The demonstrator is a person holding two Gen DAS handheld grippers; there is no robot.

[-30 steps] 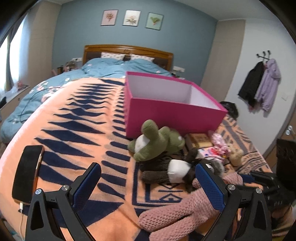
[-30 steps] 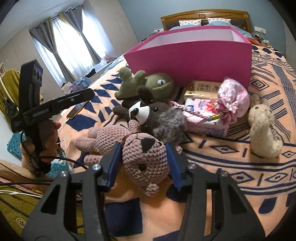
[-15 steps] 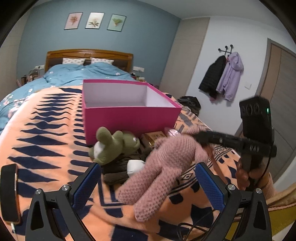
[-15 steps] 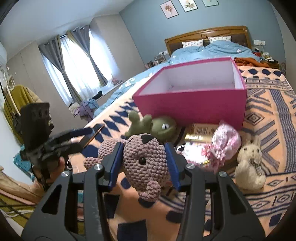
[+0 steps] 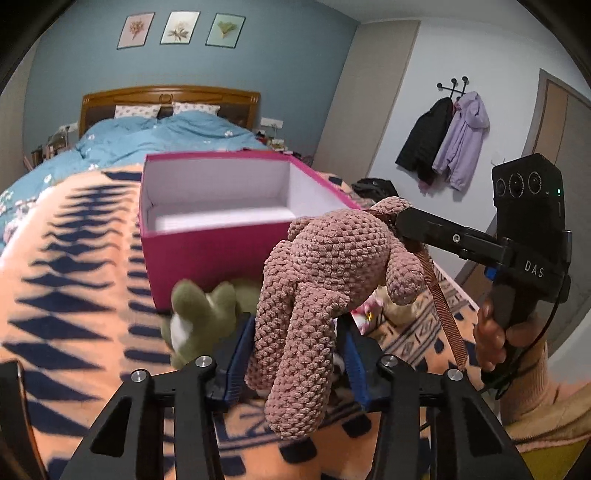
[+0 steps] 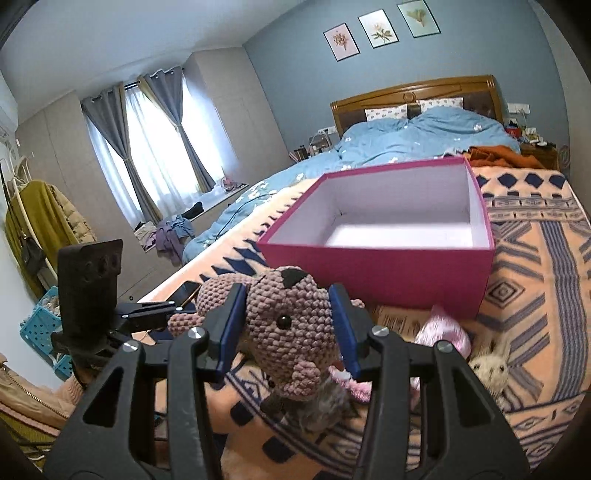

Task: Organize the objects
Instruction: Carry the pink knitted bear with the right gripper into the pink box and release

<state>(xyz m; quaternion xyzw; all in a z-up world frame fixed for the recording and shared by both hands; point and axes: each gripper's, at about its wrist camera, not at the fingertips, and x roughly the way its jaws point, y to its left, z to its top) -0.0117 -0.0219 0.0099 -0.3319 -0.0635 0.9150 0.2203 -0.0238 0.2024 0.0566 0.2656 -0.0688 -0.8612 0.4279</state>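
Pink box [image 6: 380, 275] open-topped on the patterned blanket [image 6: 535, 258], white inside, nothing visible in it. Right gripper [image 6: 288, 325] clamped on the crocheted toy's [image 6: 286, 325] head, held up near the box. Left gripper [image 5: 295, 354] closed around its dangling legs.

The one readable marking is "DAS", in pale capital letters on the black body of the right gripper [image 5: 400, 223], just below the camera block [image 5: 528, 192] that tops its handle; the three framed pictures [image 5: 181, 27] on the wall above the bed show plants, with no lettering legible
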